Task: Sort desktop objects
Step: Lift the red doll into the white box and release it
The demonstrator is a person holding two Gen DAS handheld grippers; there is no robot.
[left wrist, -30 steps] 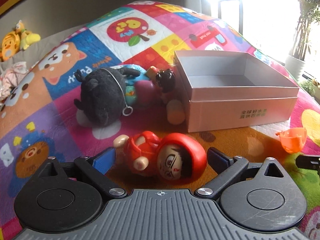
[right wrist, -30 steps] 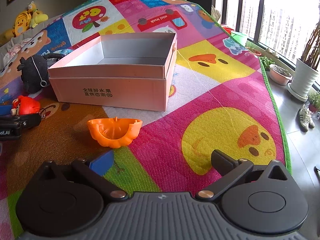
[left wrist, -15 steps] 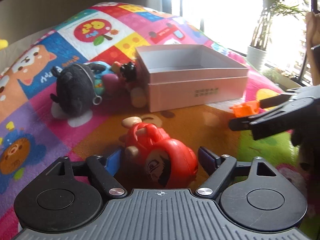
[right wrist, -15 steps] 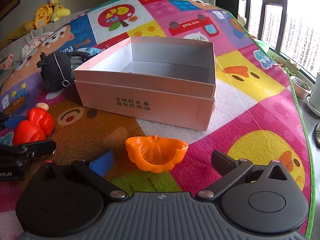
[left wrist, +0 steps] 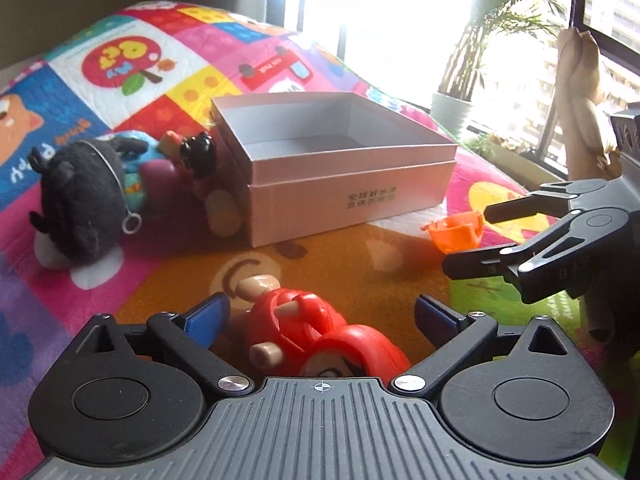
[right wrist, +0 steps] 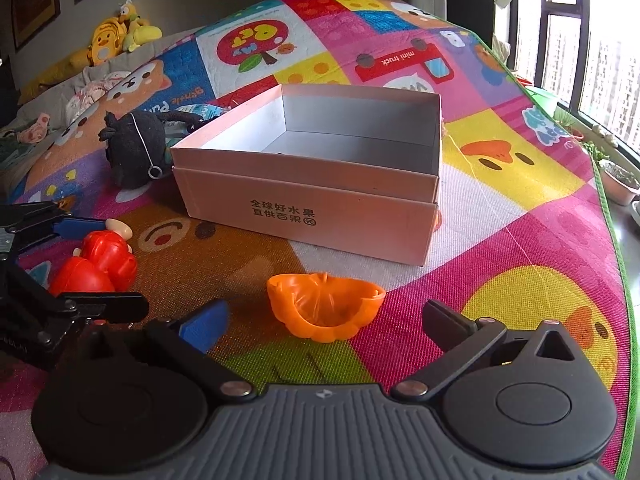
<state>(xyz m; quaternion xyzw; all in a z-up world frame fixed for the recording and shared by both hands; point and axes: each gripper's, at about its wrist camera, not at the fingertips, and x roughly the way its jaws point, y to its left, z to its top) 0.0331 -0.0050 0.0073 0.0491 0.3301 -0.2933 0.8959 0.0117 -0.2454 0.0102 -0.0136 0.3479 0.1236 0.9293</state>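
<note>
A red doll (left wrist: 312,332) lies on the play mat between the open fingers of my left gripper (left wrist: 320,312), not clamped; it also shows in the right wrist view (right wrist: 98,266). An orange half-shell (right wrist: 325,307) lies on the mat between the open fingers of my right gripper (right wrist: 324,320); it also shows in the left wrist view (left wrist: 456,230). The open pink box (right wrist: 312,184) stands just beyond both and looks empty; it also shows in the left wrist view (left wrist: 340,172).
A black plush toy (left wrist: 84,192) and a small dark-haired doll (left wrist: 198,160) lie left of the box. Yellow plush toys (right wrist: 116,36) sit far back left. Potted plants (left wrist: 456,108) stand by the window beyond the mat's right edge (right wrist: 612,232).
Both grippers have moved forward and lower: the red doll sits deeper between the left fingers and the orange half-shell now lies between the right fingers. The box looks nearer.
</note>
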